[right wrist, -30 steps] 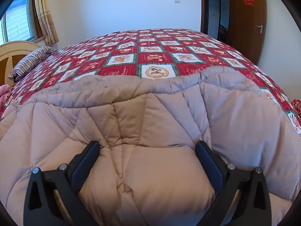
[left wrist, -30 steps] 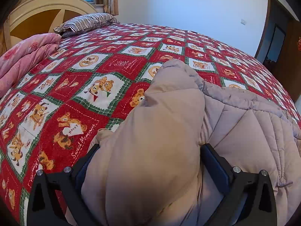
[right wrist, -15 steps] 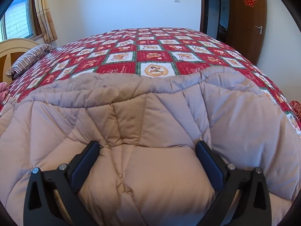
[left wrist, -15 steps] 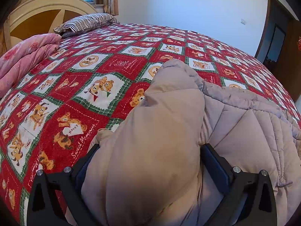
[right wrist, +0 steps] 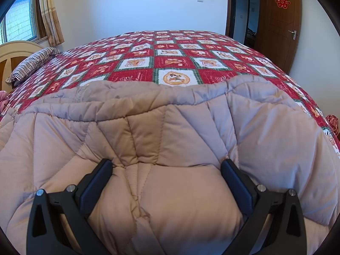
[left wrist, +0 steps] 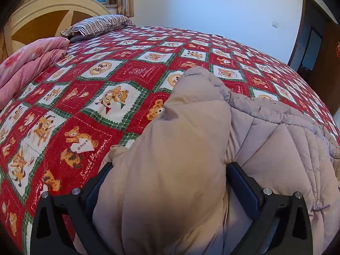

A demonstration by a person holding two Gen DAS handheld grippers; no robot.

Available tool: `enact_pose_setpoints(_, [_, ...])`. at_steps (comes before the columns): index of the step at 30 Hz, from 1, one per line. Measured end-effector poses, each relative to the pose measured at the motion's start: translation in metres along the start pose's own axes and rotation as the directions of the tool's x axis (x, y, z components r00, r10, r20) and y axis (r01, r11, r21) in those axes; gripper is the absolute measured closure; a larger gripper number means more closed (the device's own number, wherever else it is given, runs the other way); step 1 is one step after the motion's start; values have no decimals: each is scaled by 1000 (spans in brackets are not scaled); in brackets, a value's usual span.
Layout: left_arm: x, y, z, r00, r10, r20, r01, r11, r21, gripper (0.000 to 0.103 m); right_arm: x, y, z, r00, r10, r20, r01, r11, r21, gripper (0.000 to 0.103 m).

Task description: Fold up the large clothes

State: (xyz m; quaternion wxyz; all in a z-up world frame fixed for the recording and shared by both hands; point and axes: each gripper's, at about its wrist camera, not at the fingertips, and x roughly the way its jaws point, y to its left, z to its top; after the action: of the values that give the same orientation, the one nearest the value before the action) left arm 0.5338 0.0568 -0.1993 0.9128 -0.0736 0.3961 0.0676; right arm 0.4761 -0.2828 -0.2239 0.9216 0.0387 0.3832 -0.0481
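Ahead of your left gripper (left wrist: 167, 167) the bedspread (left wrist: 89, 89) runs bare to the headboard (left wrist: 44, 19), with a striped pillow (left wrist: 97, 24) at the far end and a pink quilt (left wrist: 29, 63) bunched along the left side, well apart from the coat. To the right of that view the bed's edge falls away toward a dark doorway (left wrist: 310, 42). Ahead of your right gripper (right wrist: 166, 167) the bedspread (right wrist: 170, 57) lies flat up to the far edge, where a white wall (right wrist: 138, 6) stands close behind; the wooden door (right wrist: 278, 21) is at the right, the window (right wrist: 19, 23) and curtain (right wrist: 51, 14) at the left.

The coat (left wrist: 191, 138) is a beige quilted puffer, lying on the near part of the bed. In the left view a thick fold of it rises between your fingers (left wrist: 242, 182) and peaks toward the middle of the bed, its tip resting over a bear patch. In the right view the coat (right wrist: 170, 127) spreads wide across the frame, stitched in diagonal panels, with a doubled hem running side to side just short of the round-badge square.

Your left fingers stand wide apart with the fold bulging between them, both pads pressed against the fabric. Your right fingers (right wrist: 95, 182) also stand wide, a padded panel swelling up between them and touching both pads. Whether either pair truly pinches the cloth, you cannot tell from here.
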Motion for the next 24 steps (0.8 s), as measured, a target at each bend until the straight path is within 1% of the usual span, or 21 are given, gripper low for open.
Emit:
enact_pose_setpoints(7, [2, 2, 1, 1000, -12, -19, 12, 1000, -6, 1, 1, 1, 1, 1000, -9, -5, 9, 1000, -5, 0])
enact_pose_setpoints(10, [3, 0, 7, 997, -26, -71, 26, 1000, -2, 1, 2, 2, 1, 1000, -15, -9, 14, 1000, -9, 0])
enact_pose_setpoints(11, [-2, 3, 11, 993, -52, -107, 52, 999, 4, 1, 3, 3, 2, 1000, -20, -15, 19, 1000, -15, 0])
enact_pose_setpoints(12, [-10, 6, 12, 991, -71, -117, 72, 997, 9, 1, 3, 4, 3, 999, -25, -24, 24, 999, -22, 0])
enact_pose_setpoints(13, [-20, 10, 13, 992, -79, -102, 80, 997, 3, 1, 3, 5, 5, 999, -30, -39, 28, 999, -36, 0])
enact_pose_setpoints(15, [-43, 22, 13, 996, -81, -33, 80, 996, -27, 1, -4, 8, 11, 998, -41, -45, 38, 997, -62, 0])
enact_pose_setpoints(16, [-56, 29, 11, 995, -94, 17, 94, 995, -44, 1, -15, 10, 14, 998, -54, -11, 53, 997, -61, 0])
enact_pose_setpoints(17, [-62, 34, 9, 994, -94, 48, 97, 994, -54, 1, -28, 12, 18, 998, -53, 39, 55, 998, -43, 0])
enact_pose_setpoints(18, [-63, 38, 6, 995, -79, 67, 83, 995, -59, 1, -36, 15, 22, 997, -50, 67, 52, 998, -28, 0])
enact_pose_setpoints(19, [-60, 38, 4, 996, -65, 61, 68, 996, -55, 1, -40, 21, 27, 996, -40, 75, 41, 999, -17, 0])
enact_pose_setpoints(21, [-47, 40, -2, 999, -41, 26, 43, 998, -56, 1, -36, 36, 36, 999, -7, 46, 8, 1000, -9, 0])
enact_pose_setpoints(22, [-40, 42, -5, 999, -42, 9, 43, 997, -65, 1, -32, 45, 39, 999, 4, 40, -3, 1000, -17, 0])
enact_pose_setpoints(24, [-31, 46, -13, 997, -74, -12, 73, 992, -99, 1, -24, 67, 40, 998, -33, 49, 38, 995, -87, 0])
